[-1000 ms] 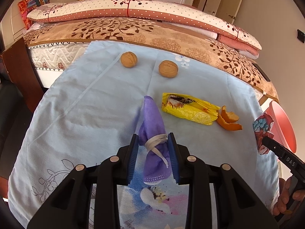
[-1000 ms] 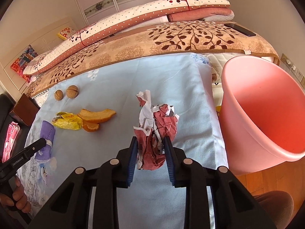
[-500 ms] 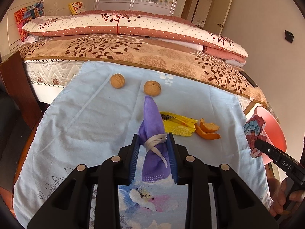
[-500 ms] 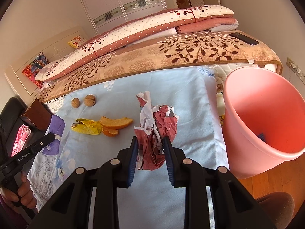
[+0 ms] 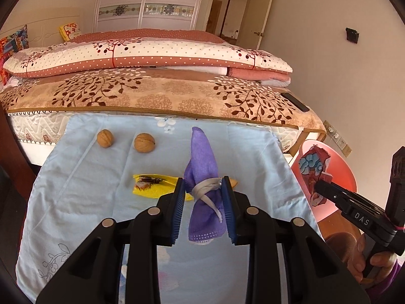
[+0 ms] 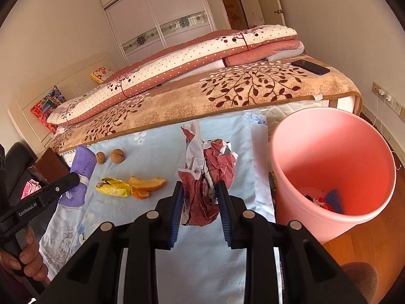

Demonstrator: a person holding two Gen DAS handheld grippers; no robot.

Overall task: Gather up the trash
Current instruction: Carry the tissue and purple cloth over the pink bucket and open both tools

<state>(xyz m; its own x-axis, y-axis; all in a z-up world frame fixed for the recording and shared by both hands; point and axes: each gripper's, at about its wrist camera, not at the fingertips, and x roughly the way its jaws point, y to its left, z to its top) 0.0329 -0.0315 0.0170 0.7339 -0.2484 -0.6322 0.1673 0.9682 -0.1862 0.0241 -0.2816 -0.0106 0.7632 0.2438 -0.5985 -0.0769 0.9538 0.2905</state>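
left gripper [image 5: 203, 204] clamps purple cloth [image 5: 202, 167]; right gripper [image 6: 200, 204] clamps crumpled paper [image 6: 206, 174].

The left wrist camera looks forward and down along its fingers over the blue cloth [image 5: 83, 190] toward the bed [image 5: 157, 96]. The right wrist camera faces the same way from farther right, close beside the pink bin [image 6: 298, 157]. Both share cloth, walnuts [image 5: 144, 143] and bed.
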